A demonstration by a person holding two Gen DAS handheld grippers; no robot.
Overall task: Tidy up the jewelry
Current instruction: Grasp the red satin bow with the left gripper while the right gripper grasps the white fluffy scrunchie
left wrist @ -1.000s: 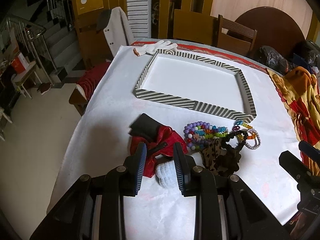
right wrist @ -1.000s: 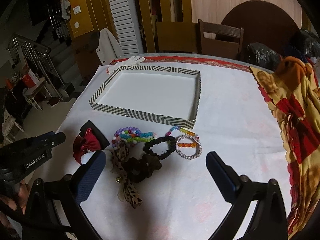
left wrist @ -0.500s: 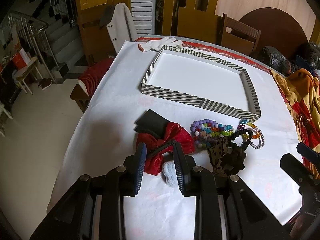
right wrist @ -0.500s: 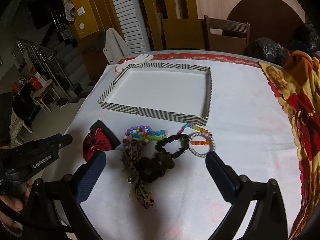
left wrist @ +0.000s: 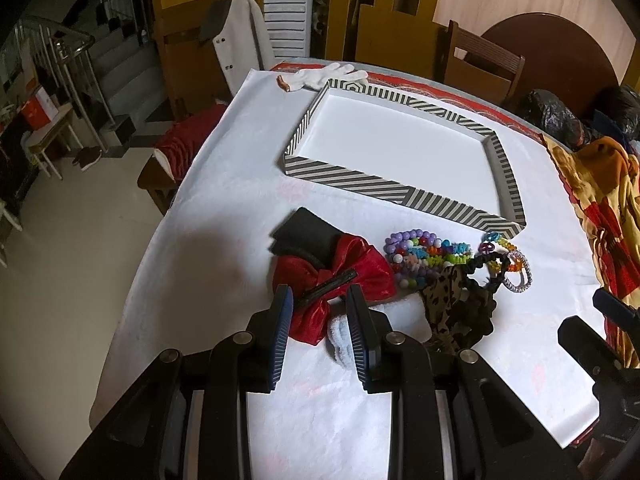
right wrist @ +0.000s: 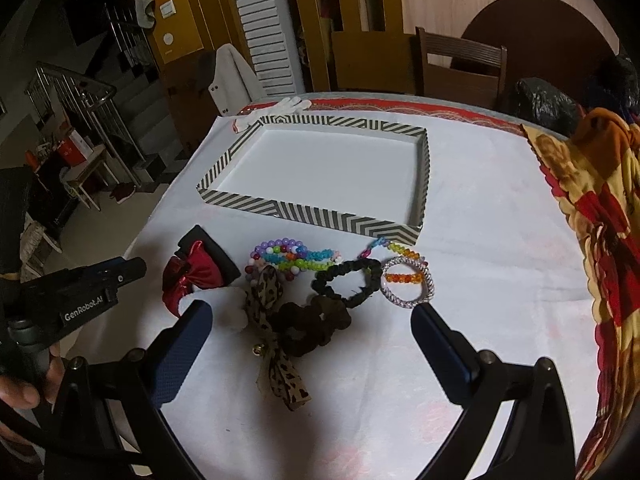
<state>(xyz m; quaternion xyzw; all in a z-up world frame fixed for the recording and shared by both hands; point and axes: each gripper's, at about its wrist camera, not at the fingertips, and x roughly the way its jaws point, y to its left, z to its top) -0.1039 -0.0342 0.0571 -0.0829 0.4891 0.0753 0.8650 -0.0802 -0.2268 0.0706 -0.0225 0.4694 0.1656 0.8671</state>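
Black left tool [left wrist: 318, 300], jaws part-open, hovered above red bow [left wrist: 336, 276] and white scrunchie [left wrist: 340, 330]; nothing held. Right tool [right wrist: 312, 316] spread wide over dark scrunchies [right wrist: 316, 322] and leopard bow [right wrist: 276, 320]. Beads [right wrist: 292, 258] beyond; striped tray [right wrist: 308, 212] farthest, unfilled. Advice: close on bow's clip, lift clear. White scrunchie partly hidden behind finger.
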